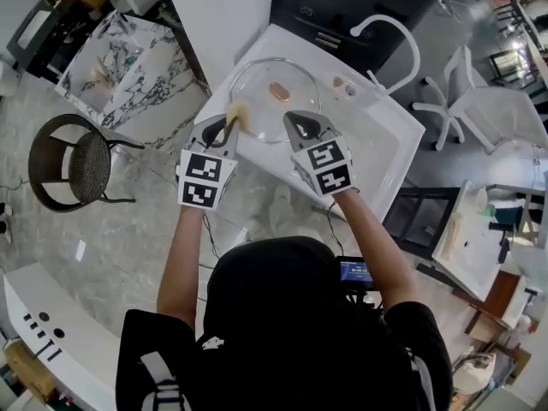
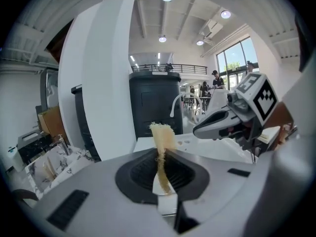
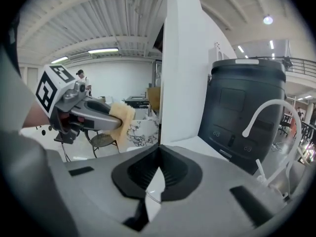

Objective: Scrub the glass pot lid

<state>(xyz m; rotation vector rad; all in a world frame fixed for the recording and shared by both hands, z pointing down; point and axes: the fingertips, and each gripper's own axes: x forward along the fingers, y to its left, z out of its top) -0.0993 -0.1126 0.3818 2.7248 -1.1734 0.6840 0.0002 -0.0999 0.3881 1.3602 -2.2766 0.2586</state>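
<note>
The round glass pot lid (image 1: 261, 110) with a brown knob (image 1: 279, 91) hangs over the white sink (image 1: 385, 139). My right gripper (image 1: 300, 128) is shut on the lid's near rim; a thin glass edge (image 3: 154, 198) shows between its jaws (image 3: 159, 154). My left gripper (image 1: 229, 128) is shut on a yellowish scrub sponge (image 1: 239, 114), which sticks up out of its jaws (image 2: 163, 154) as a frayed strip (image 2: 161, 137). The sponge sits at the lid's left edge. Each gripper appears in the other's view: the right gripper (image 2: 224, 121) and the left gripper (image 3: 86, 113) with the sponge (image 3: 121, 120).
A white gooseneck faucet (image 1: 396, 34) arches over the sink's far side. A dark cabinet (image 3: 244, 107) stands behind it and a white pillar (image 2: 111, 83) to the left. On the floor stand a wicker chair (image 1: 73, 165), a marble-topped table (image 1: 133, 67) and a white chair (image 1: 462, 92).
</note>
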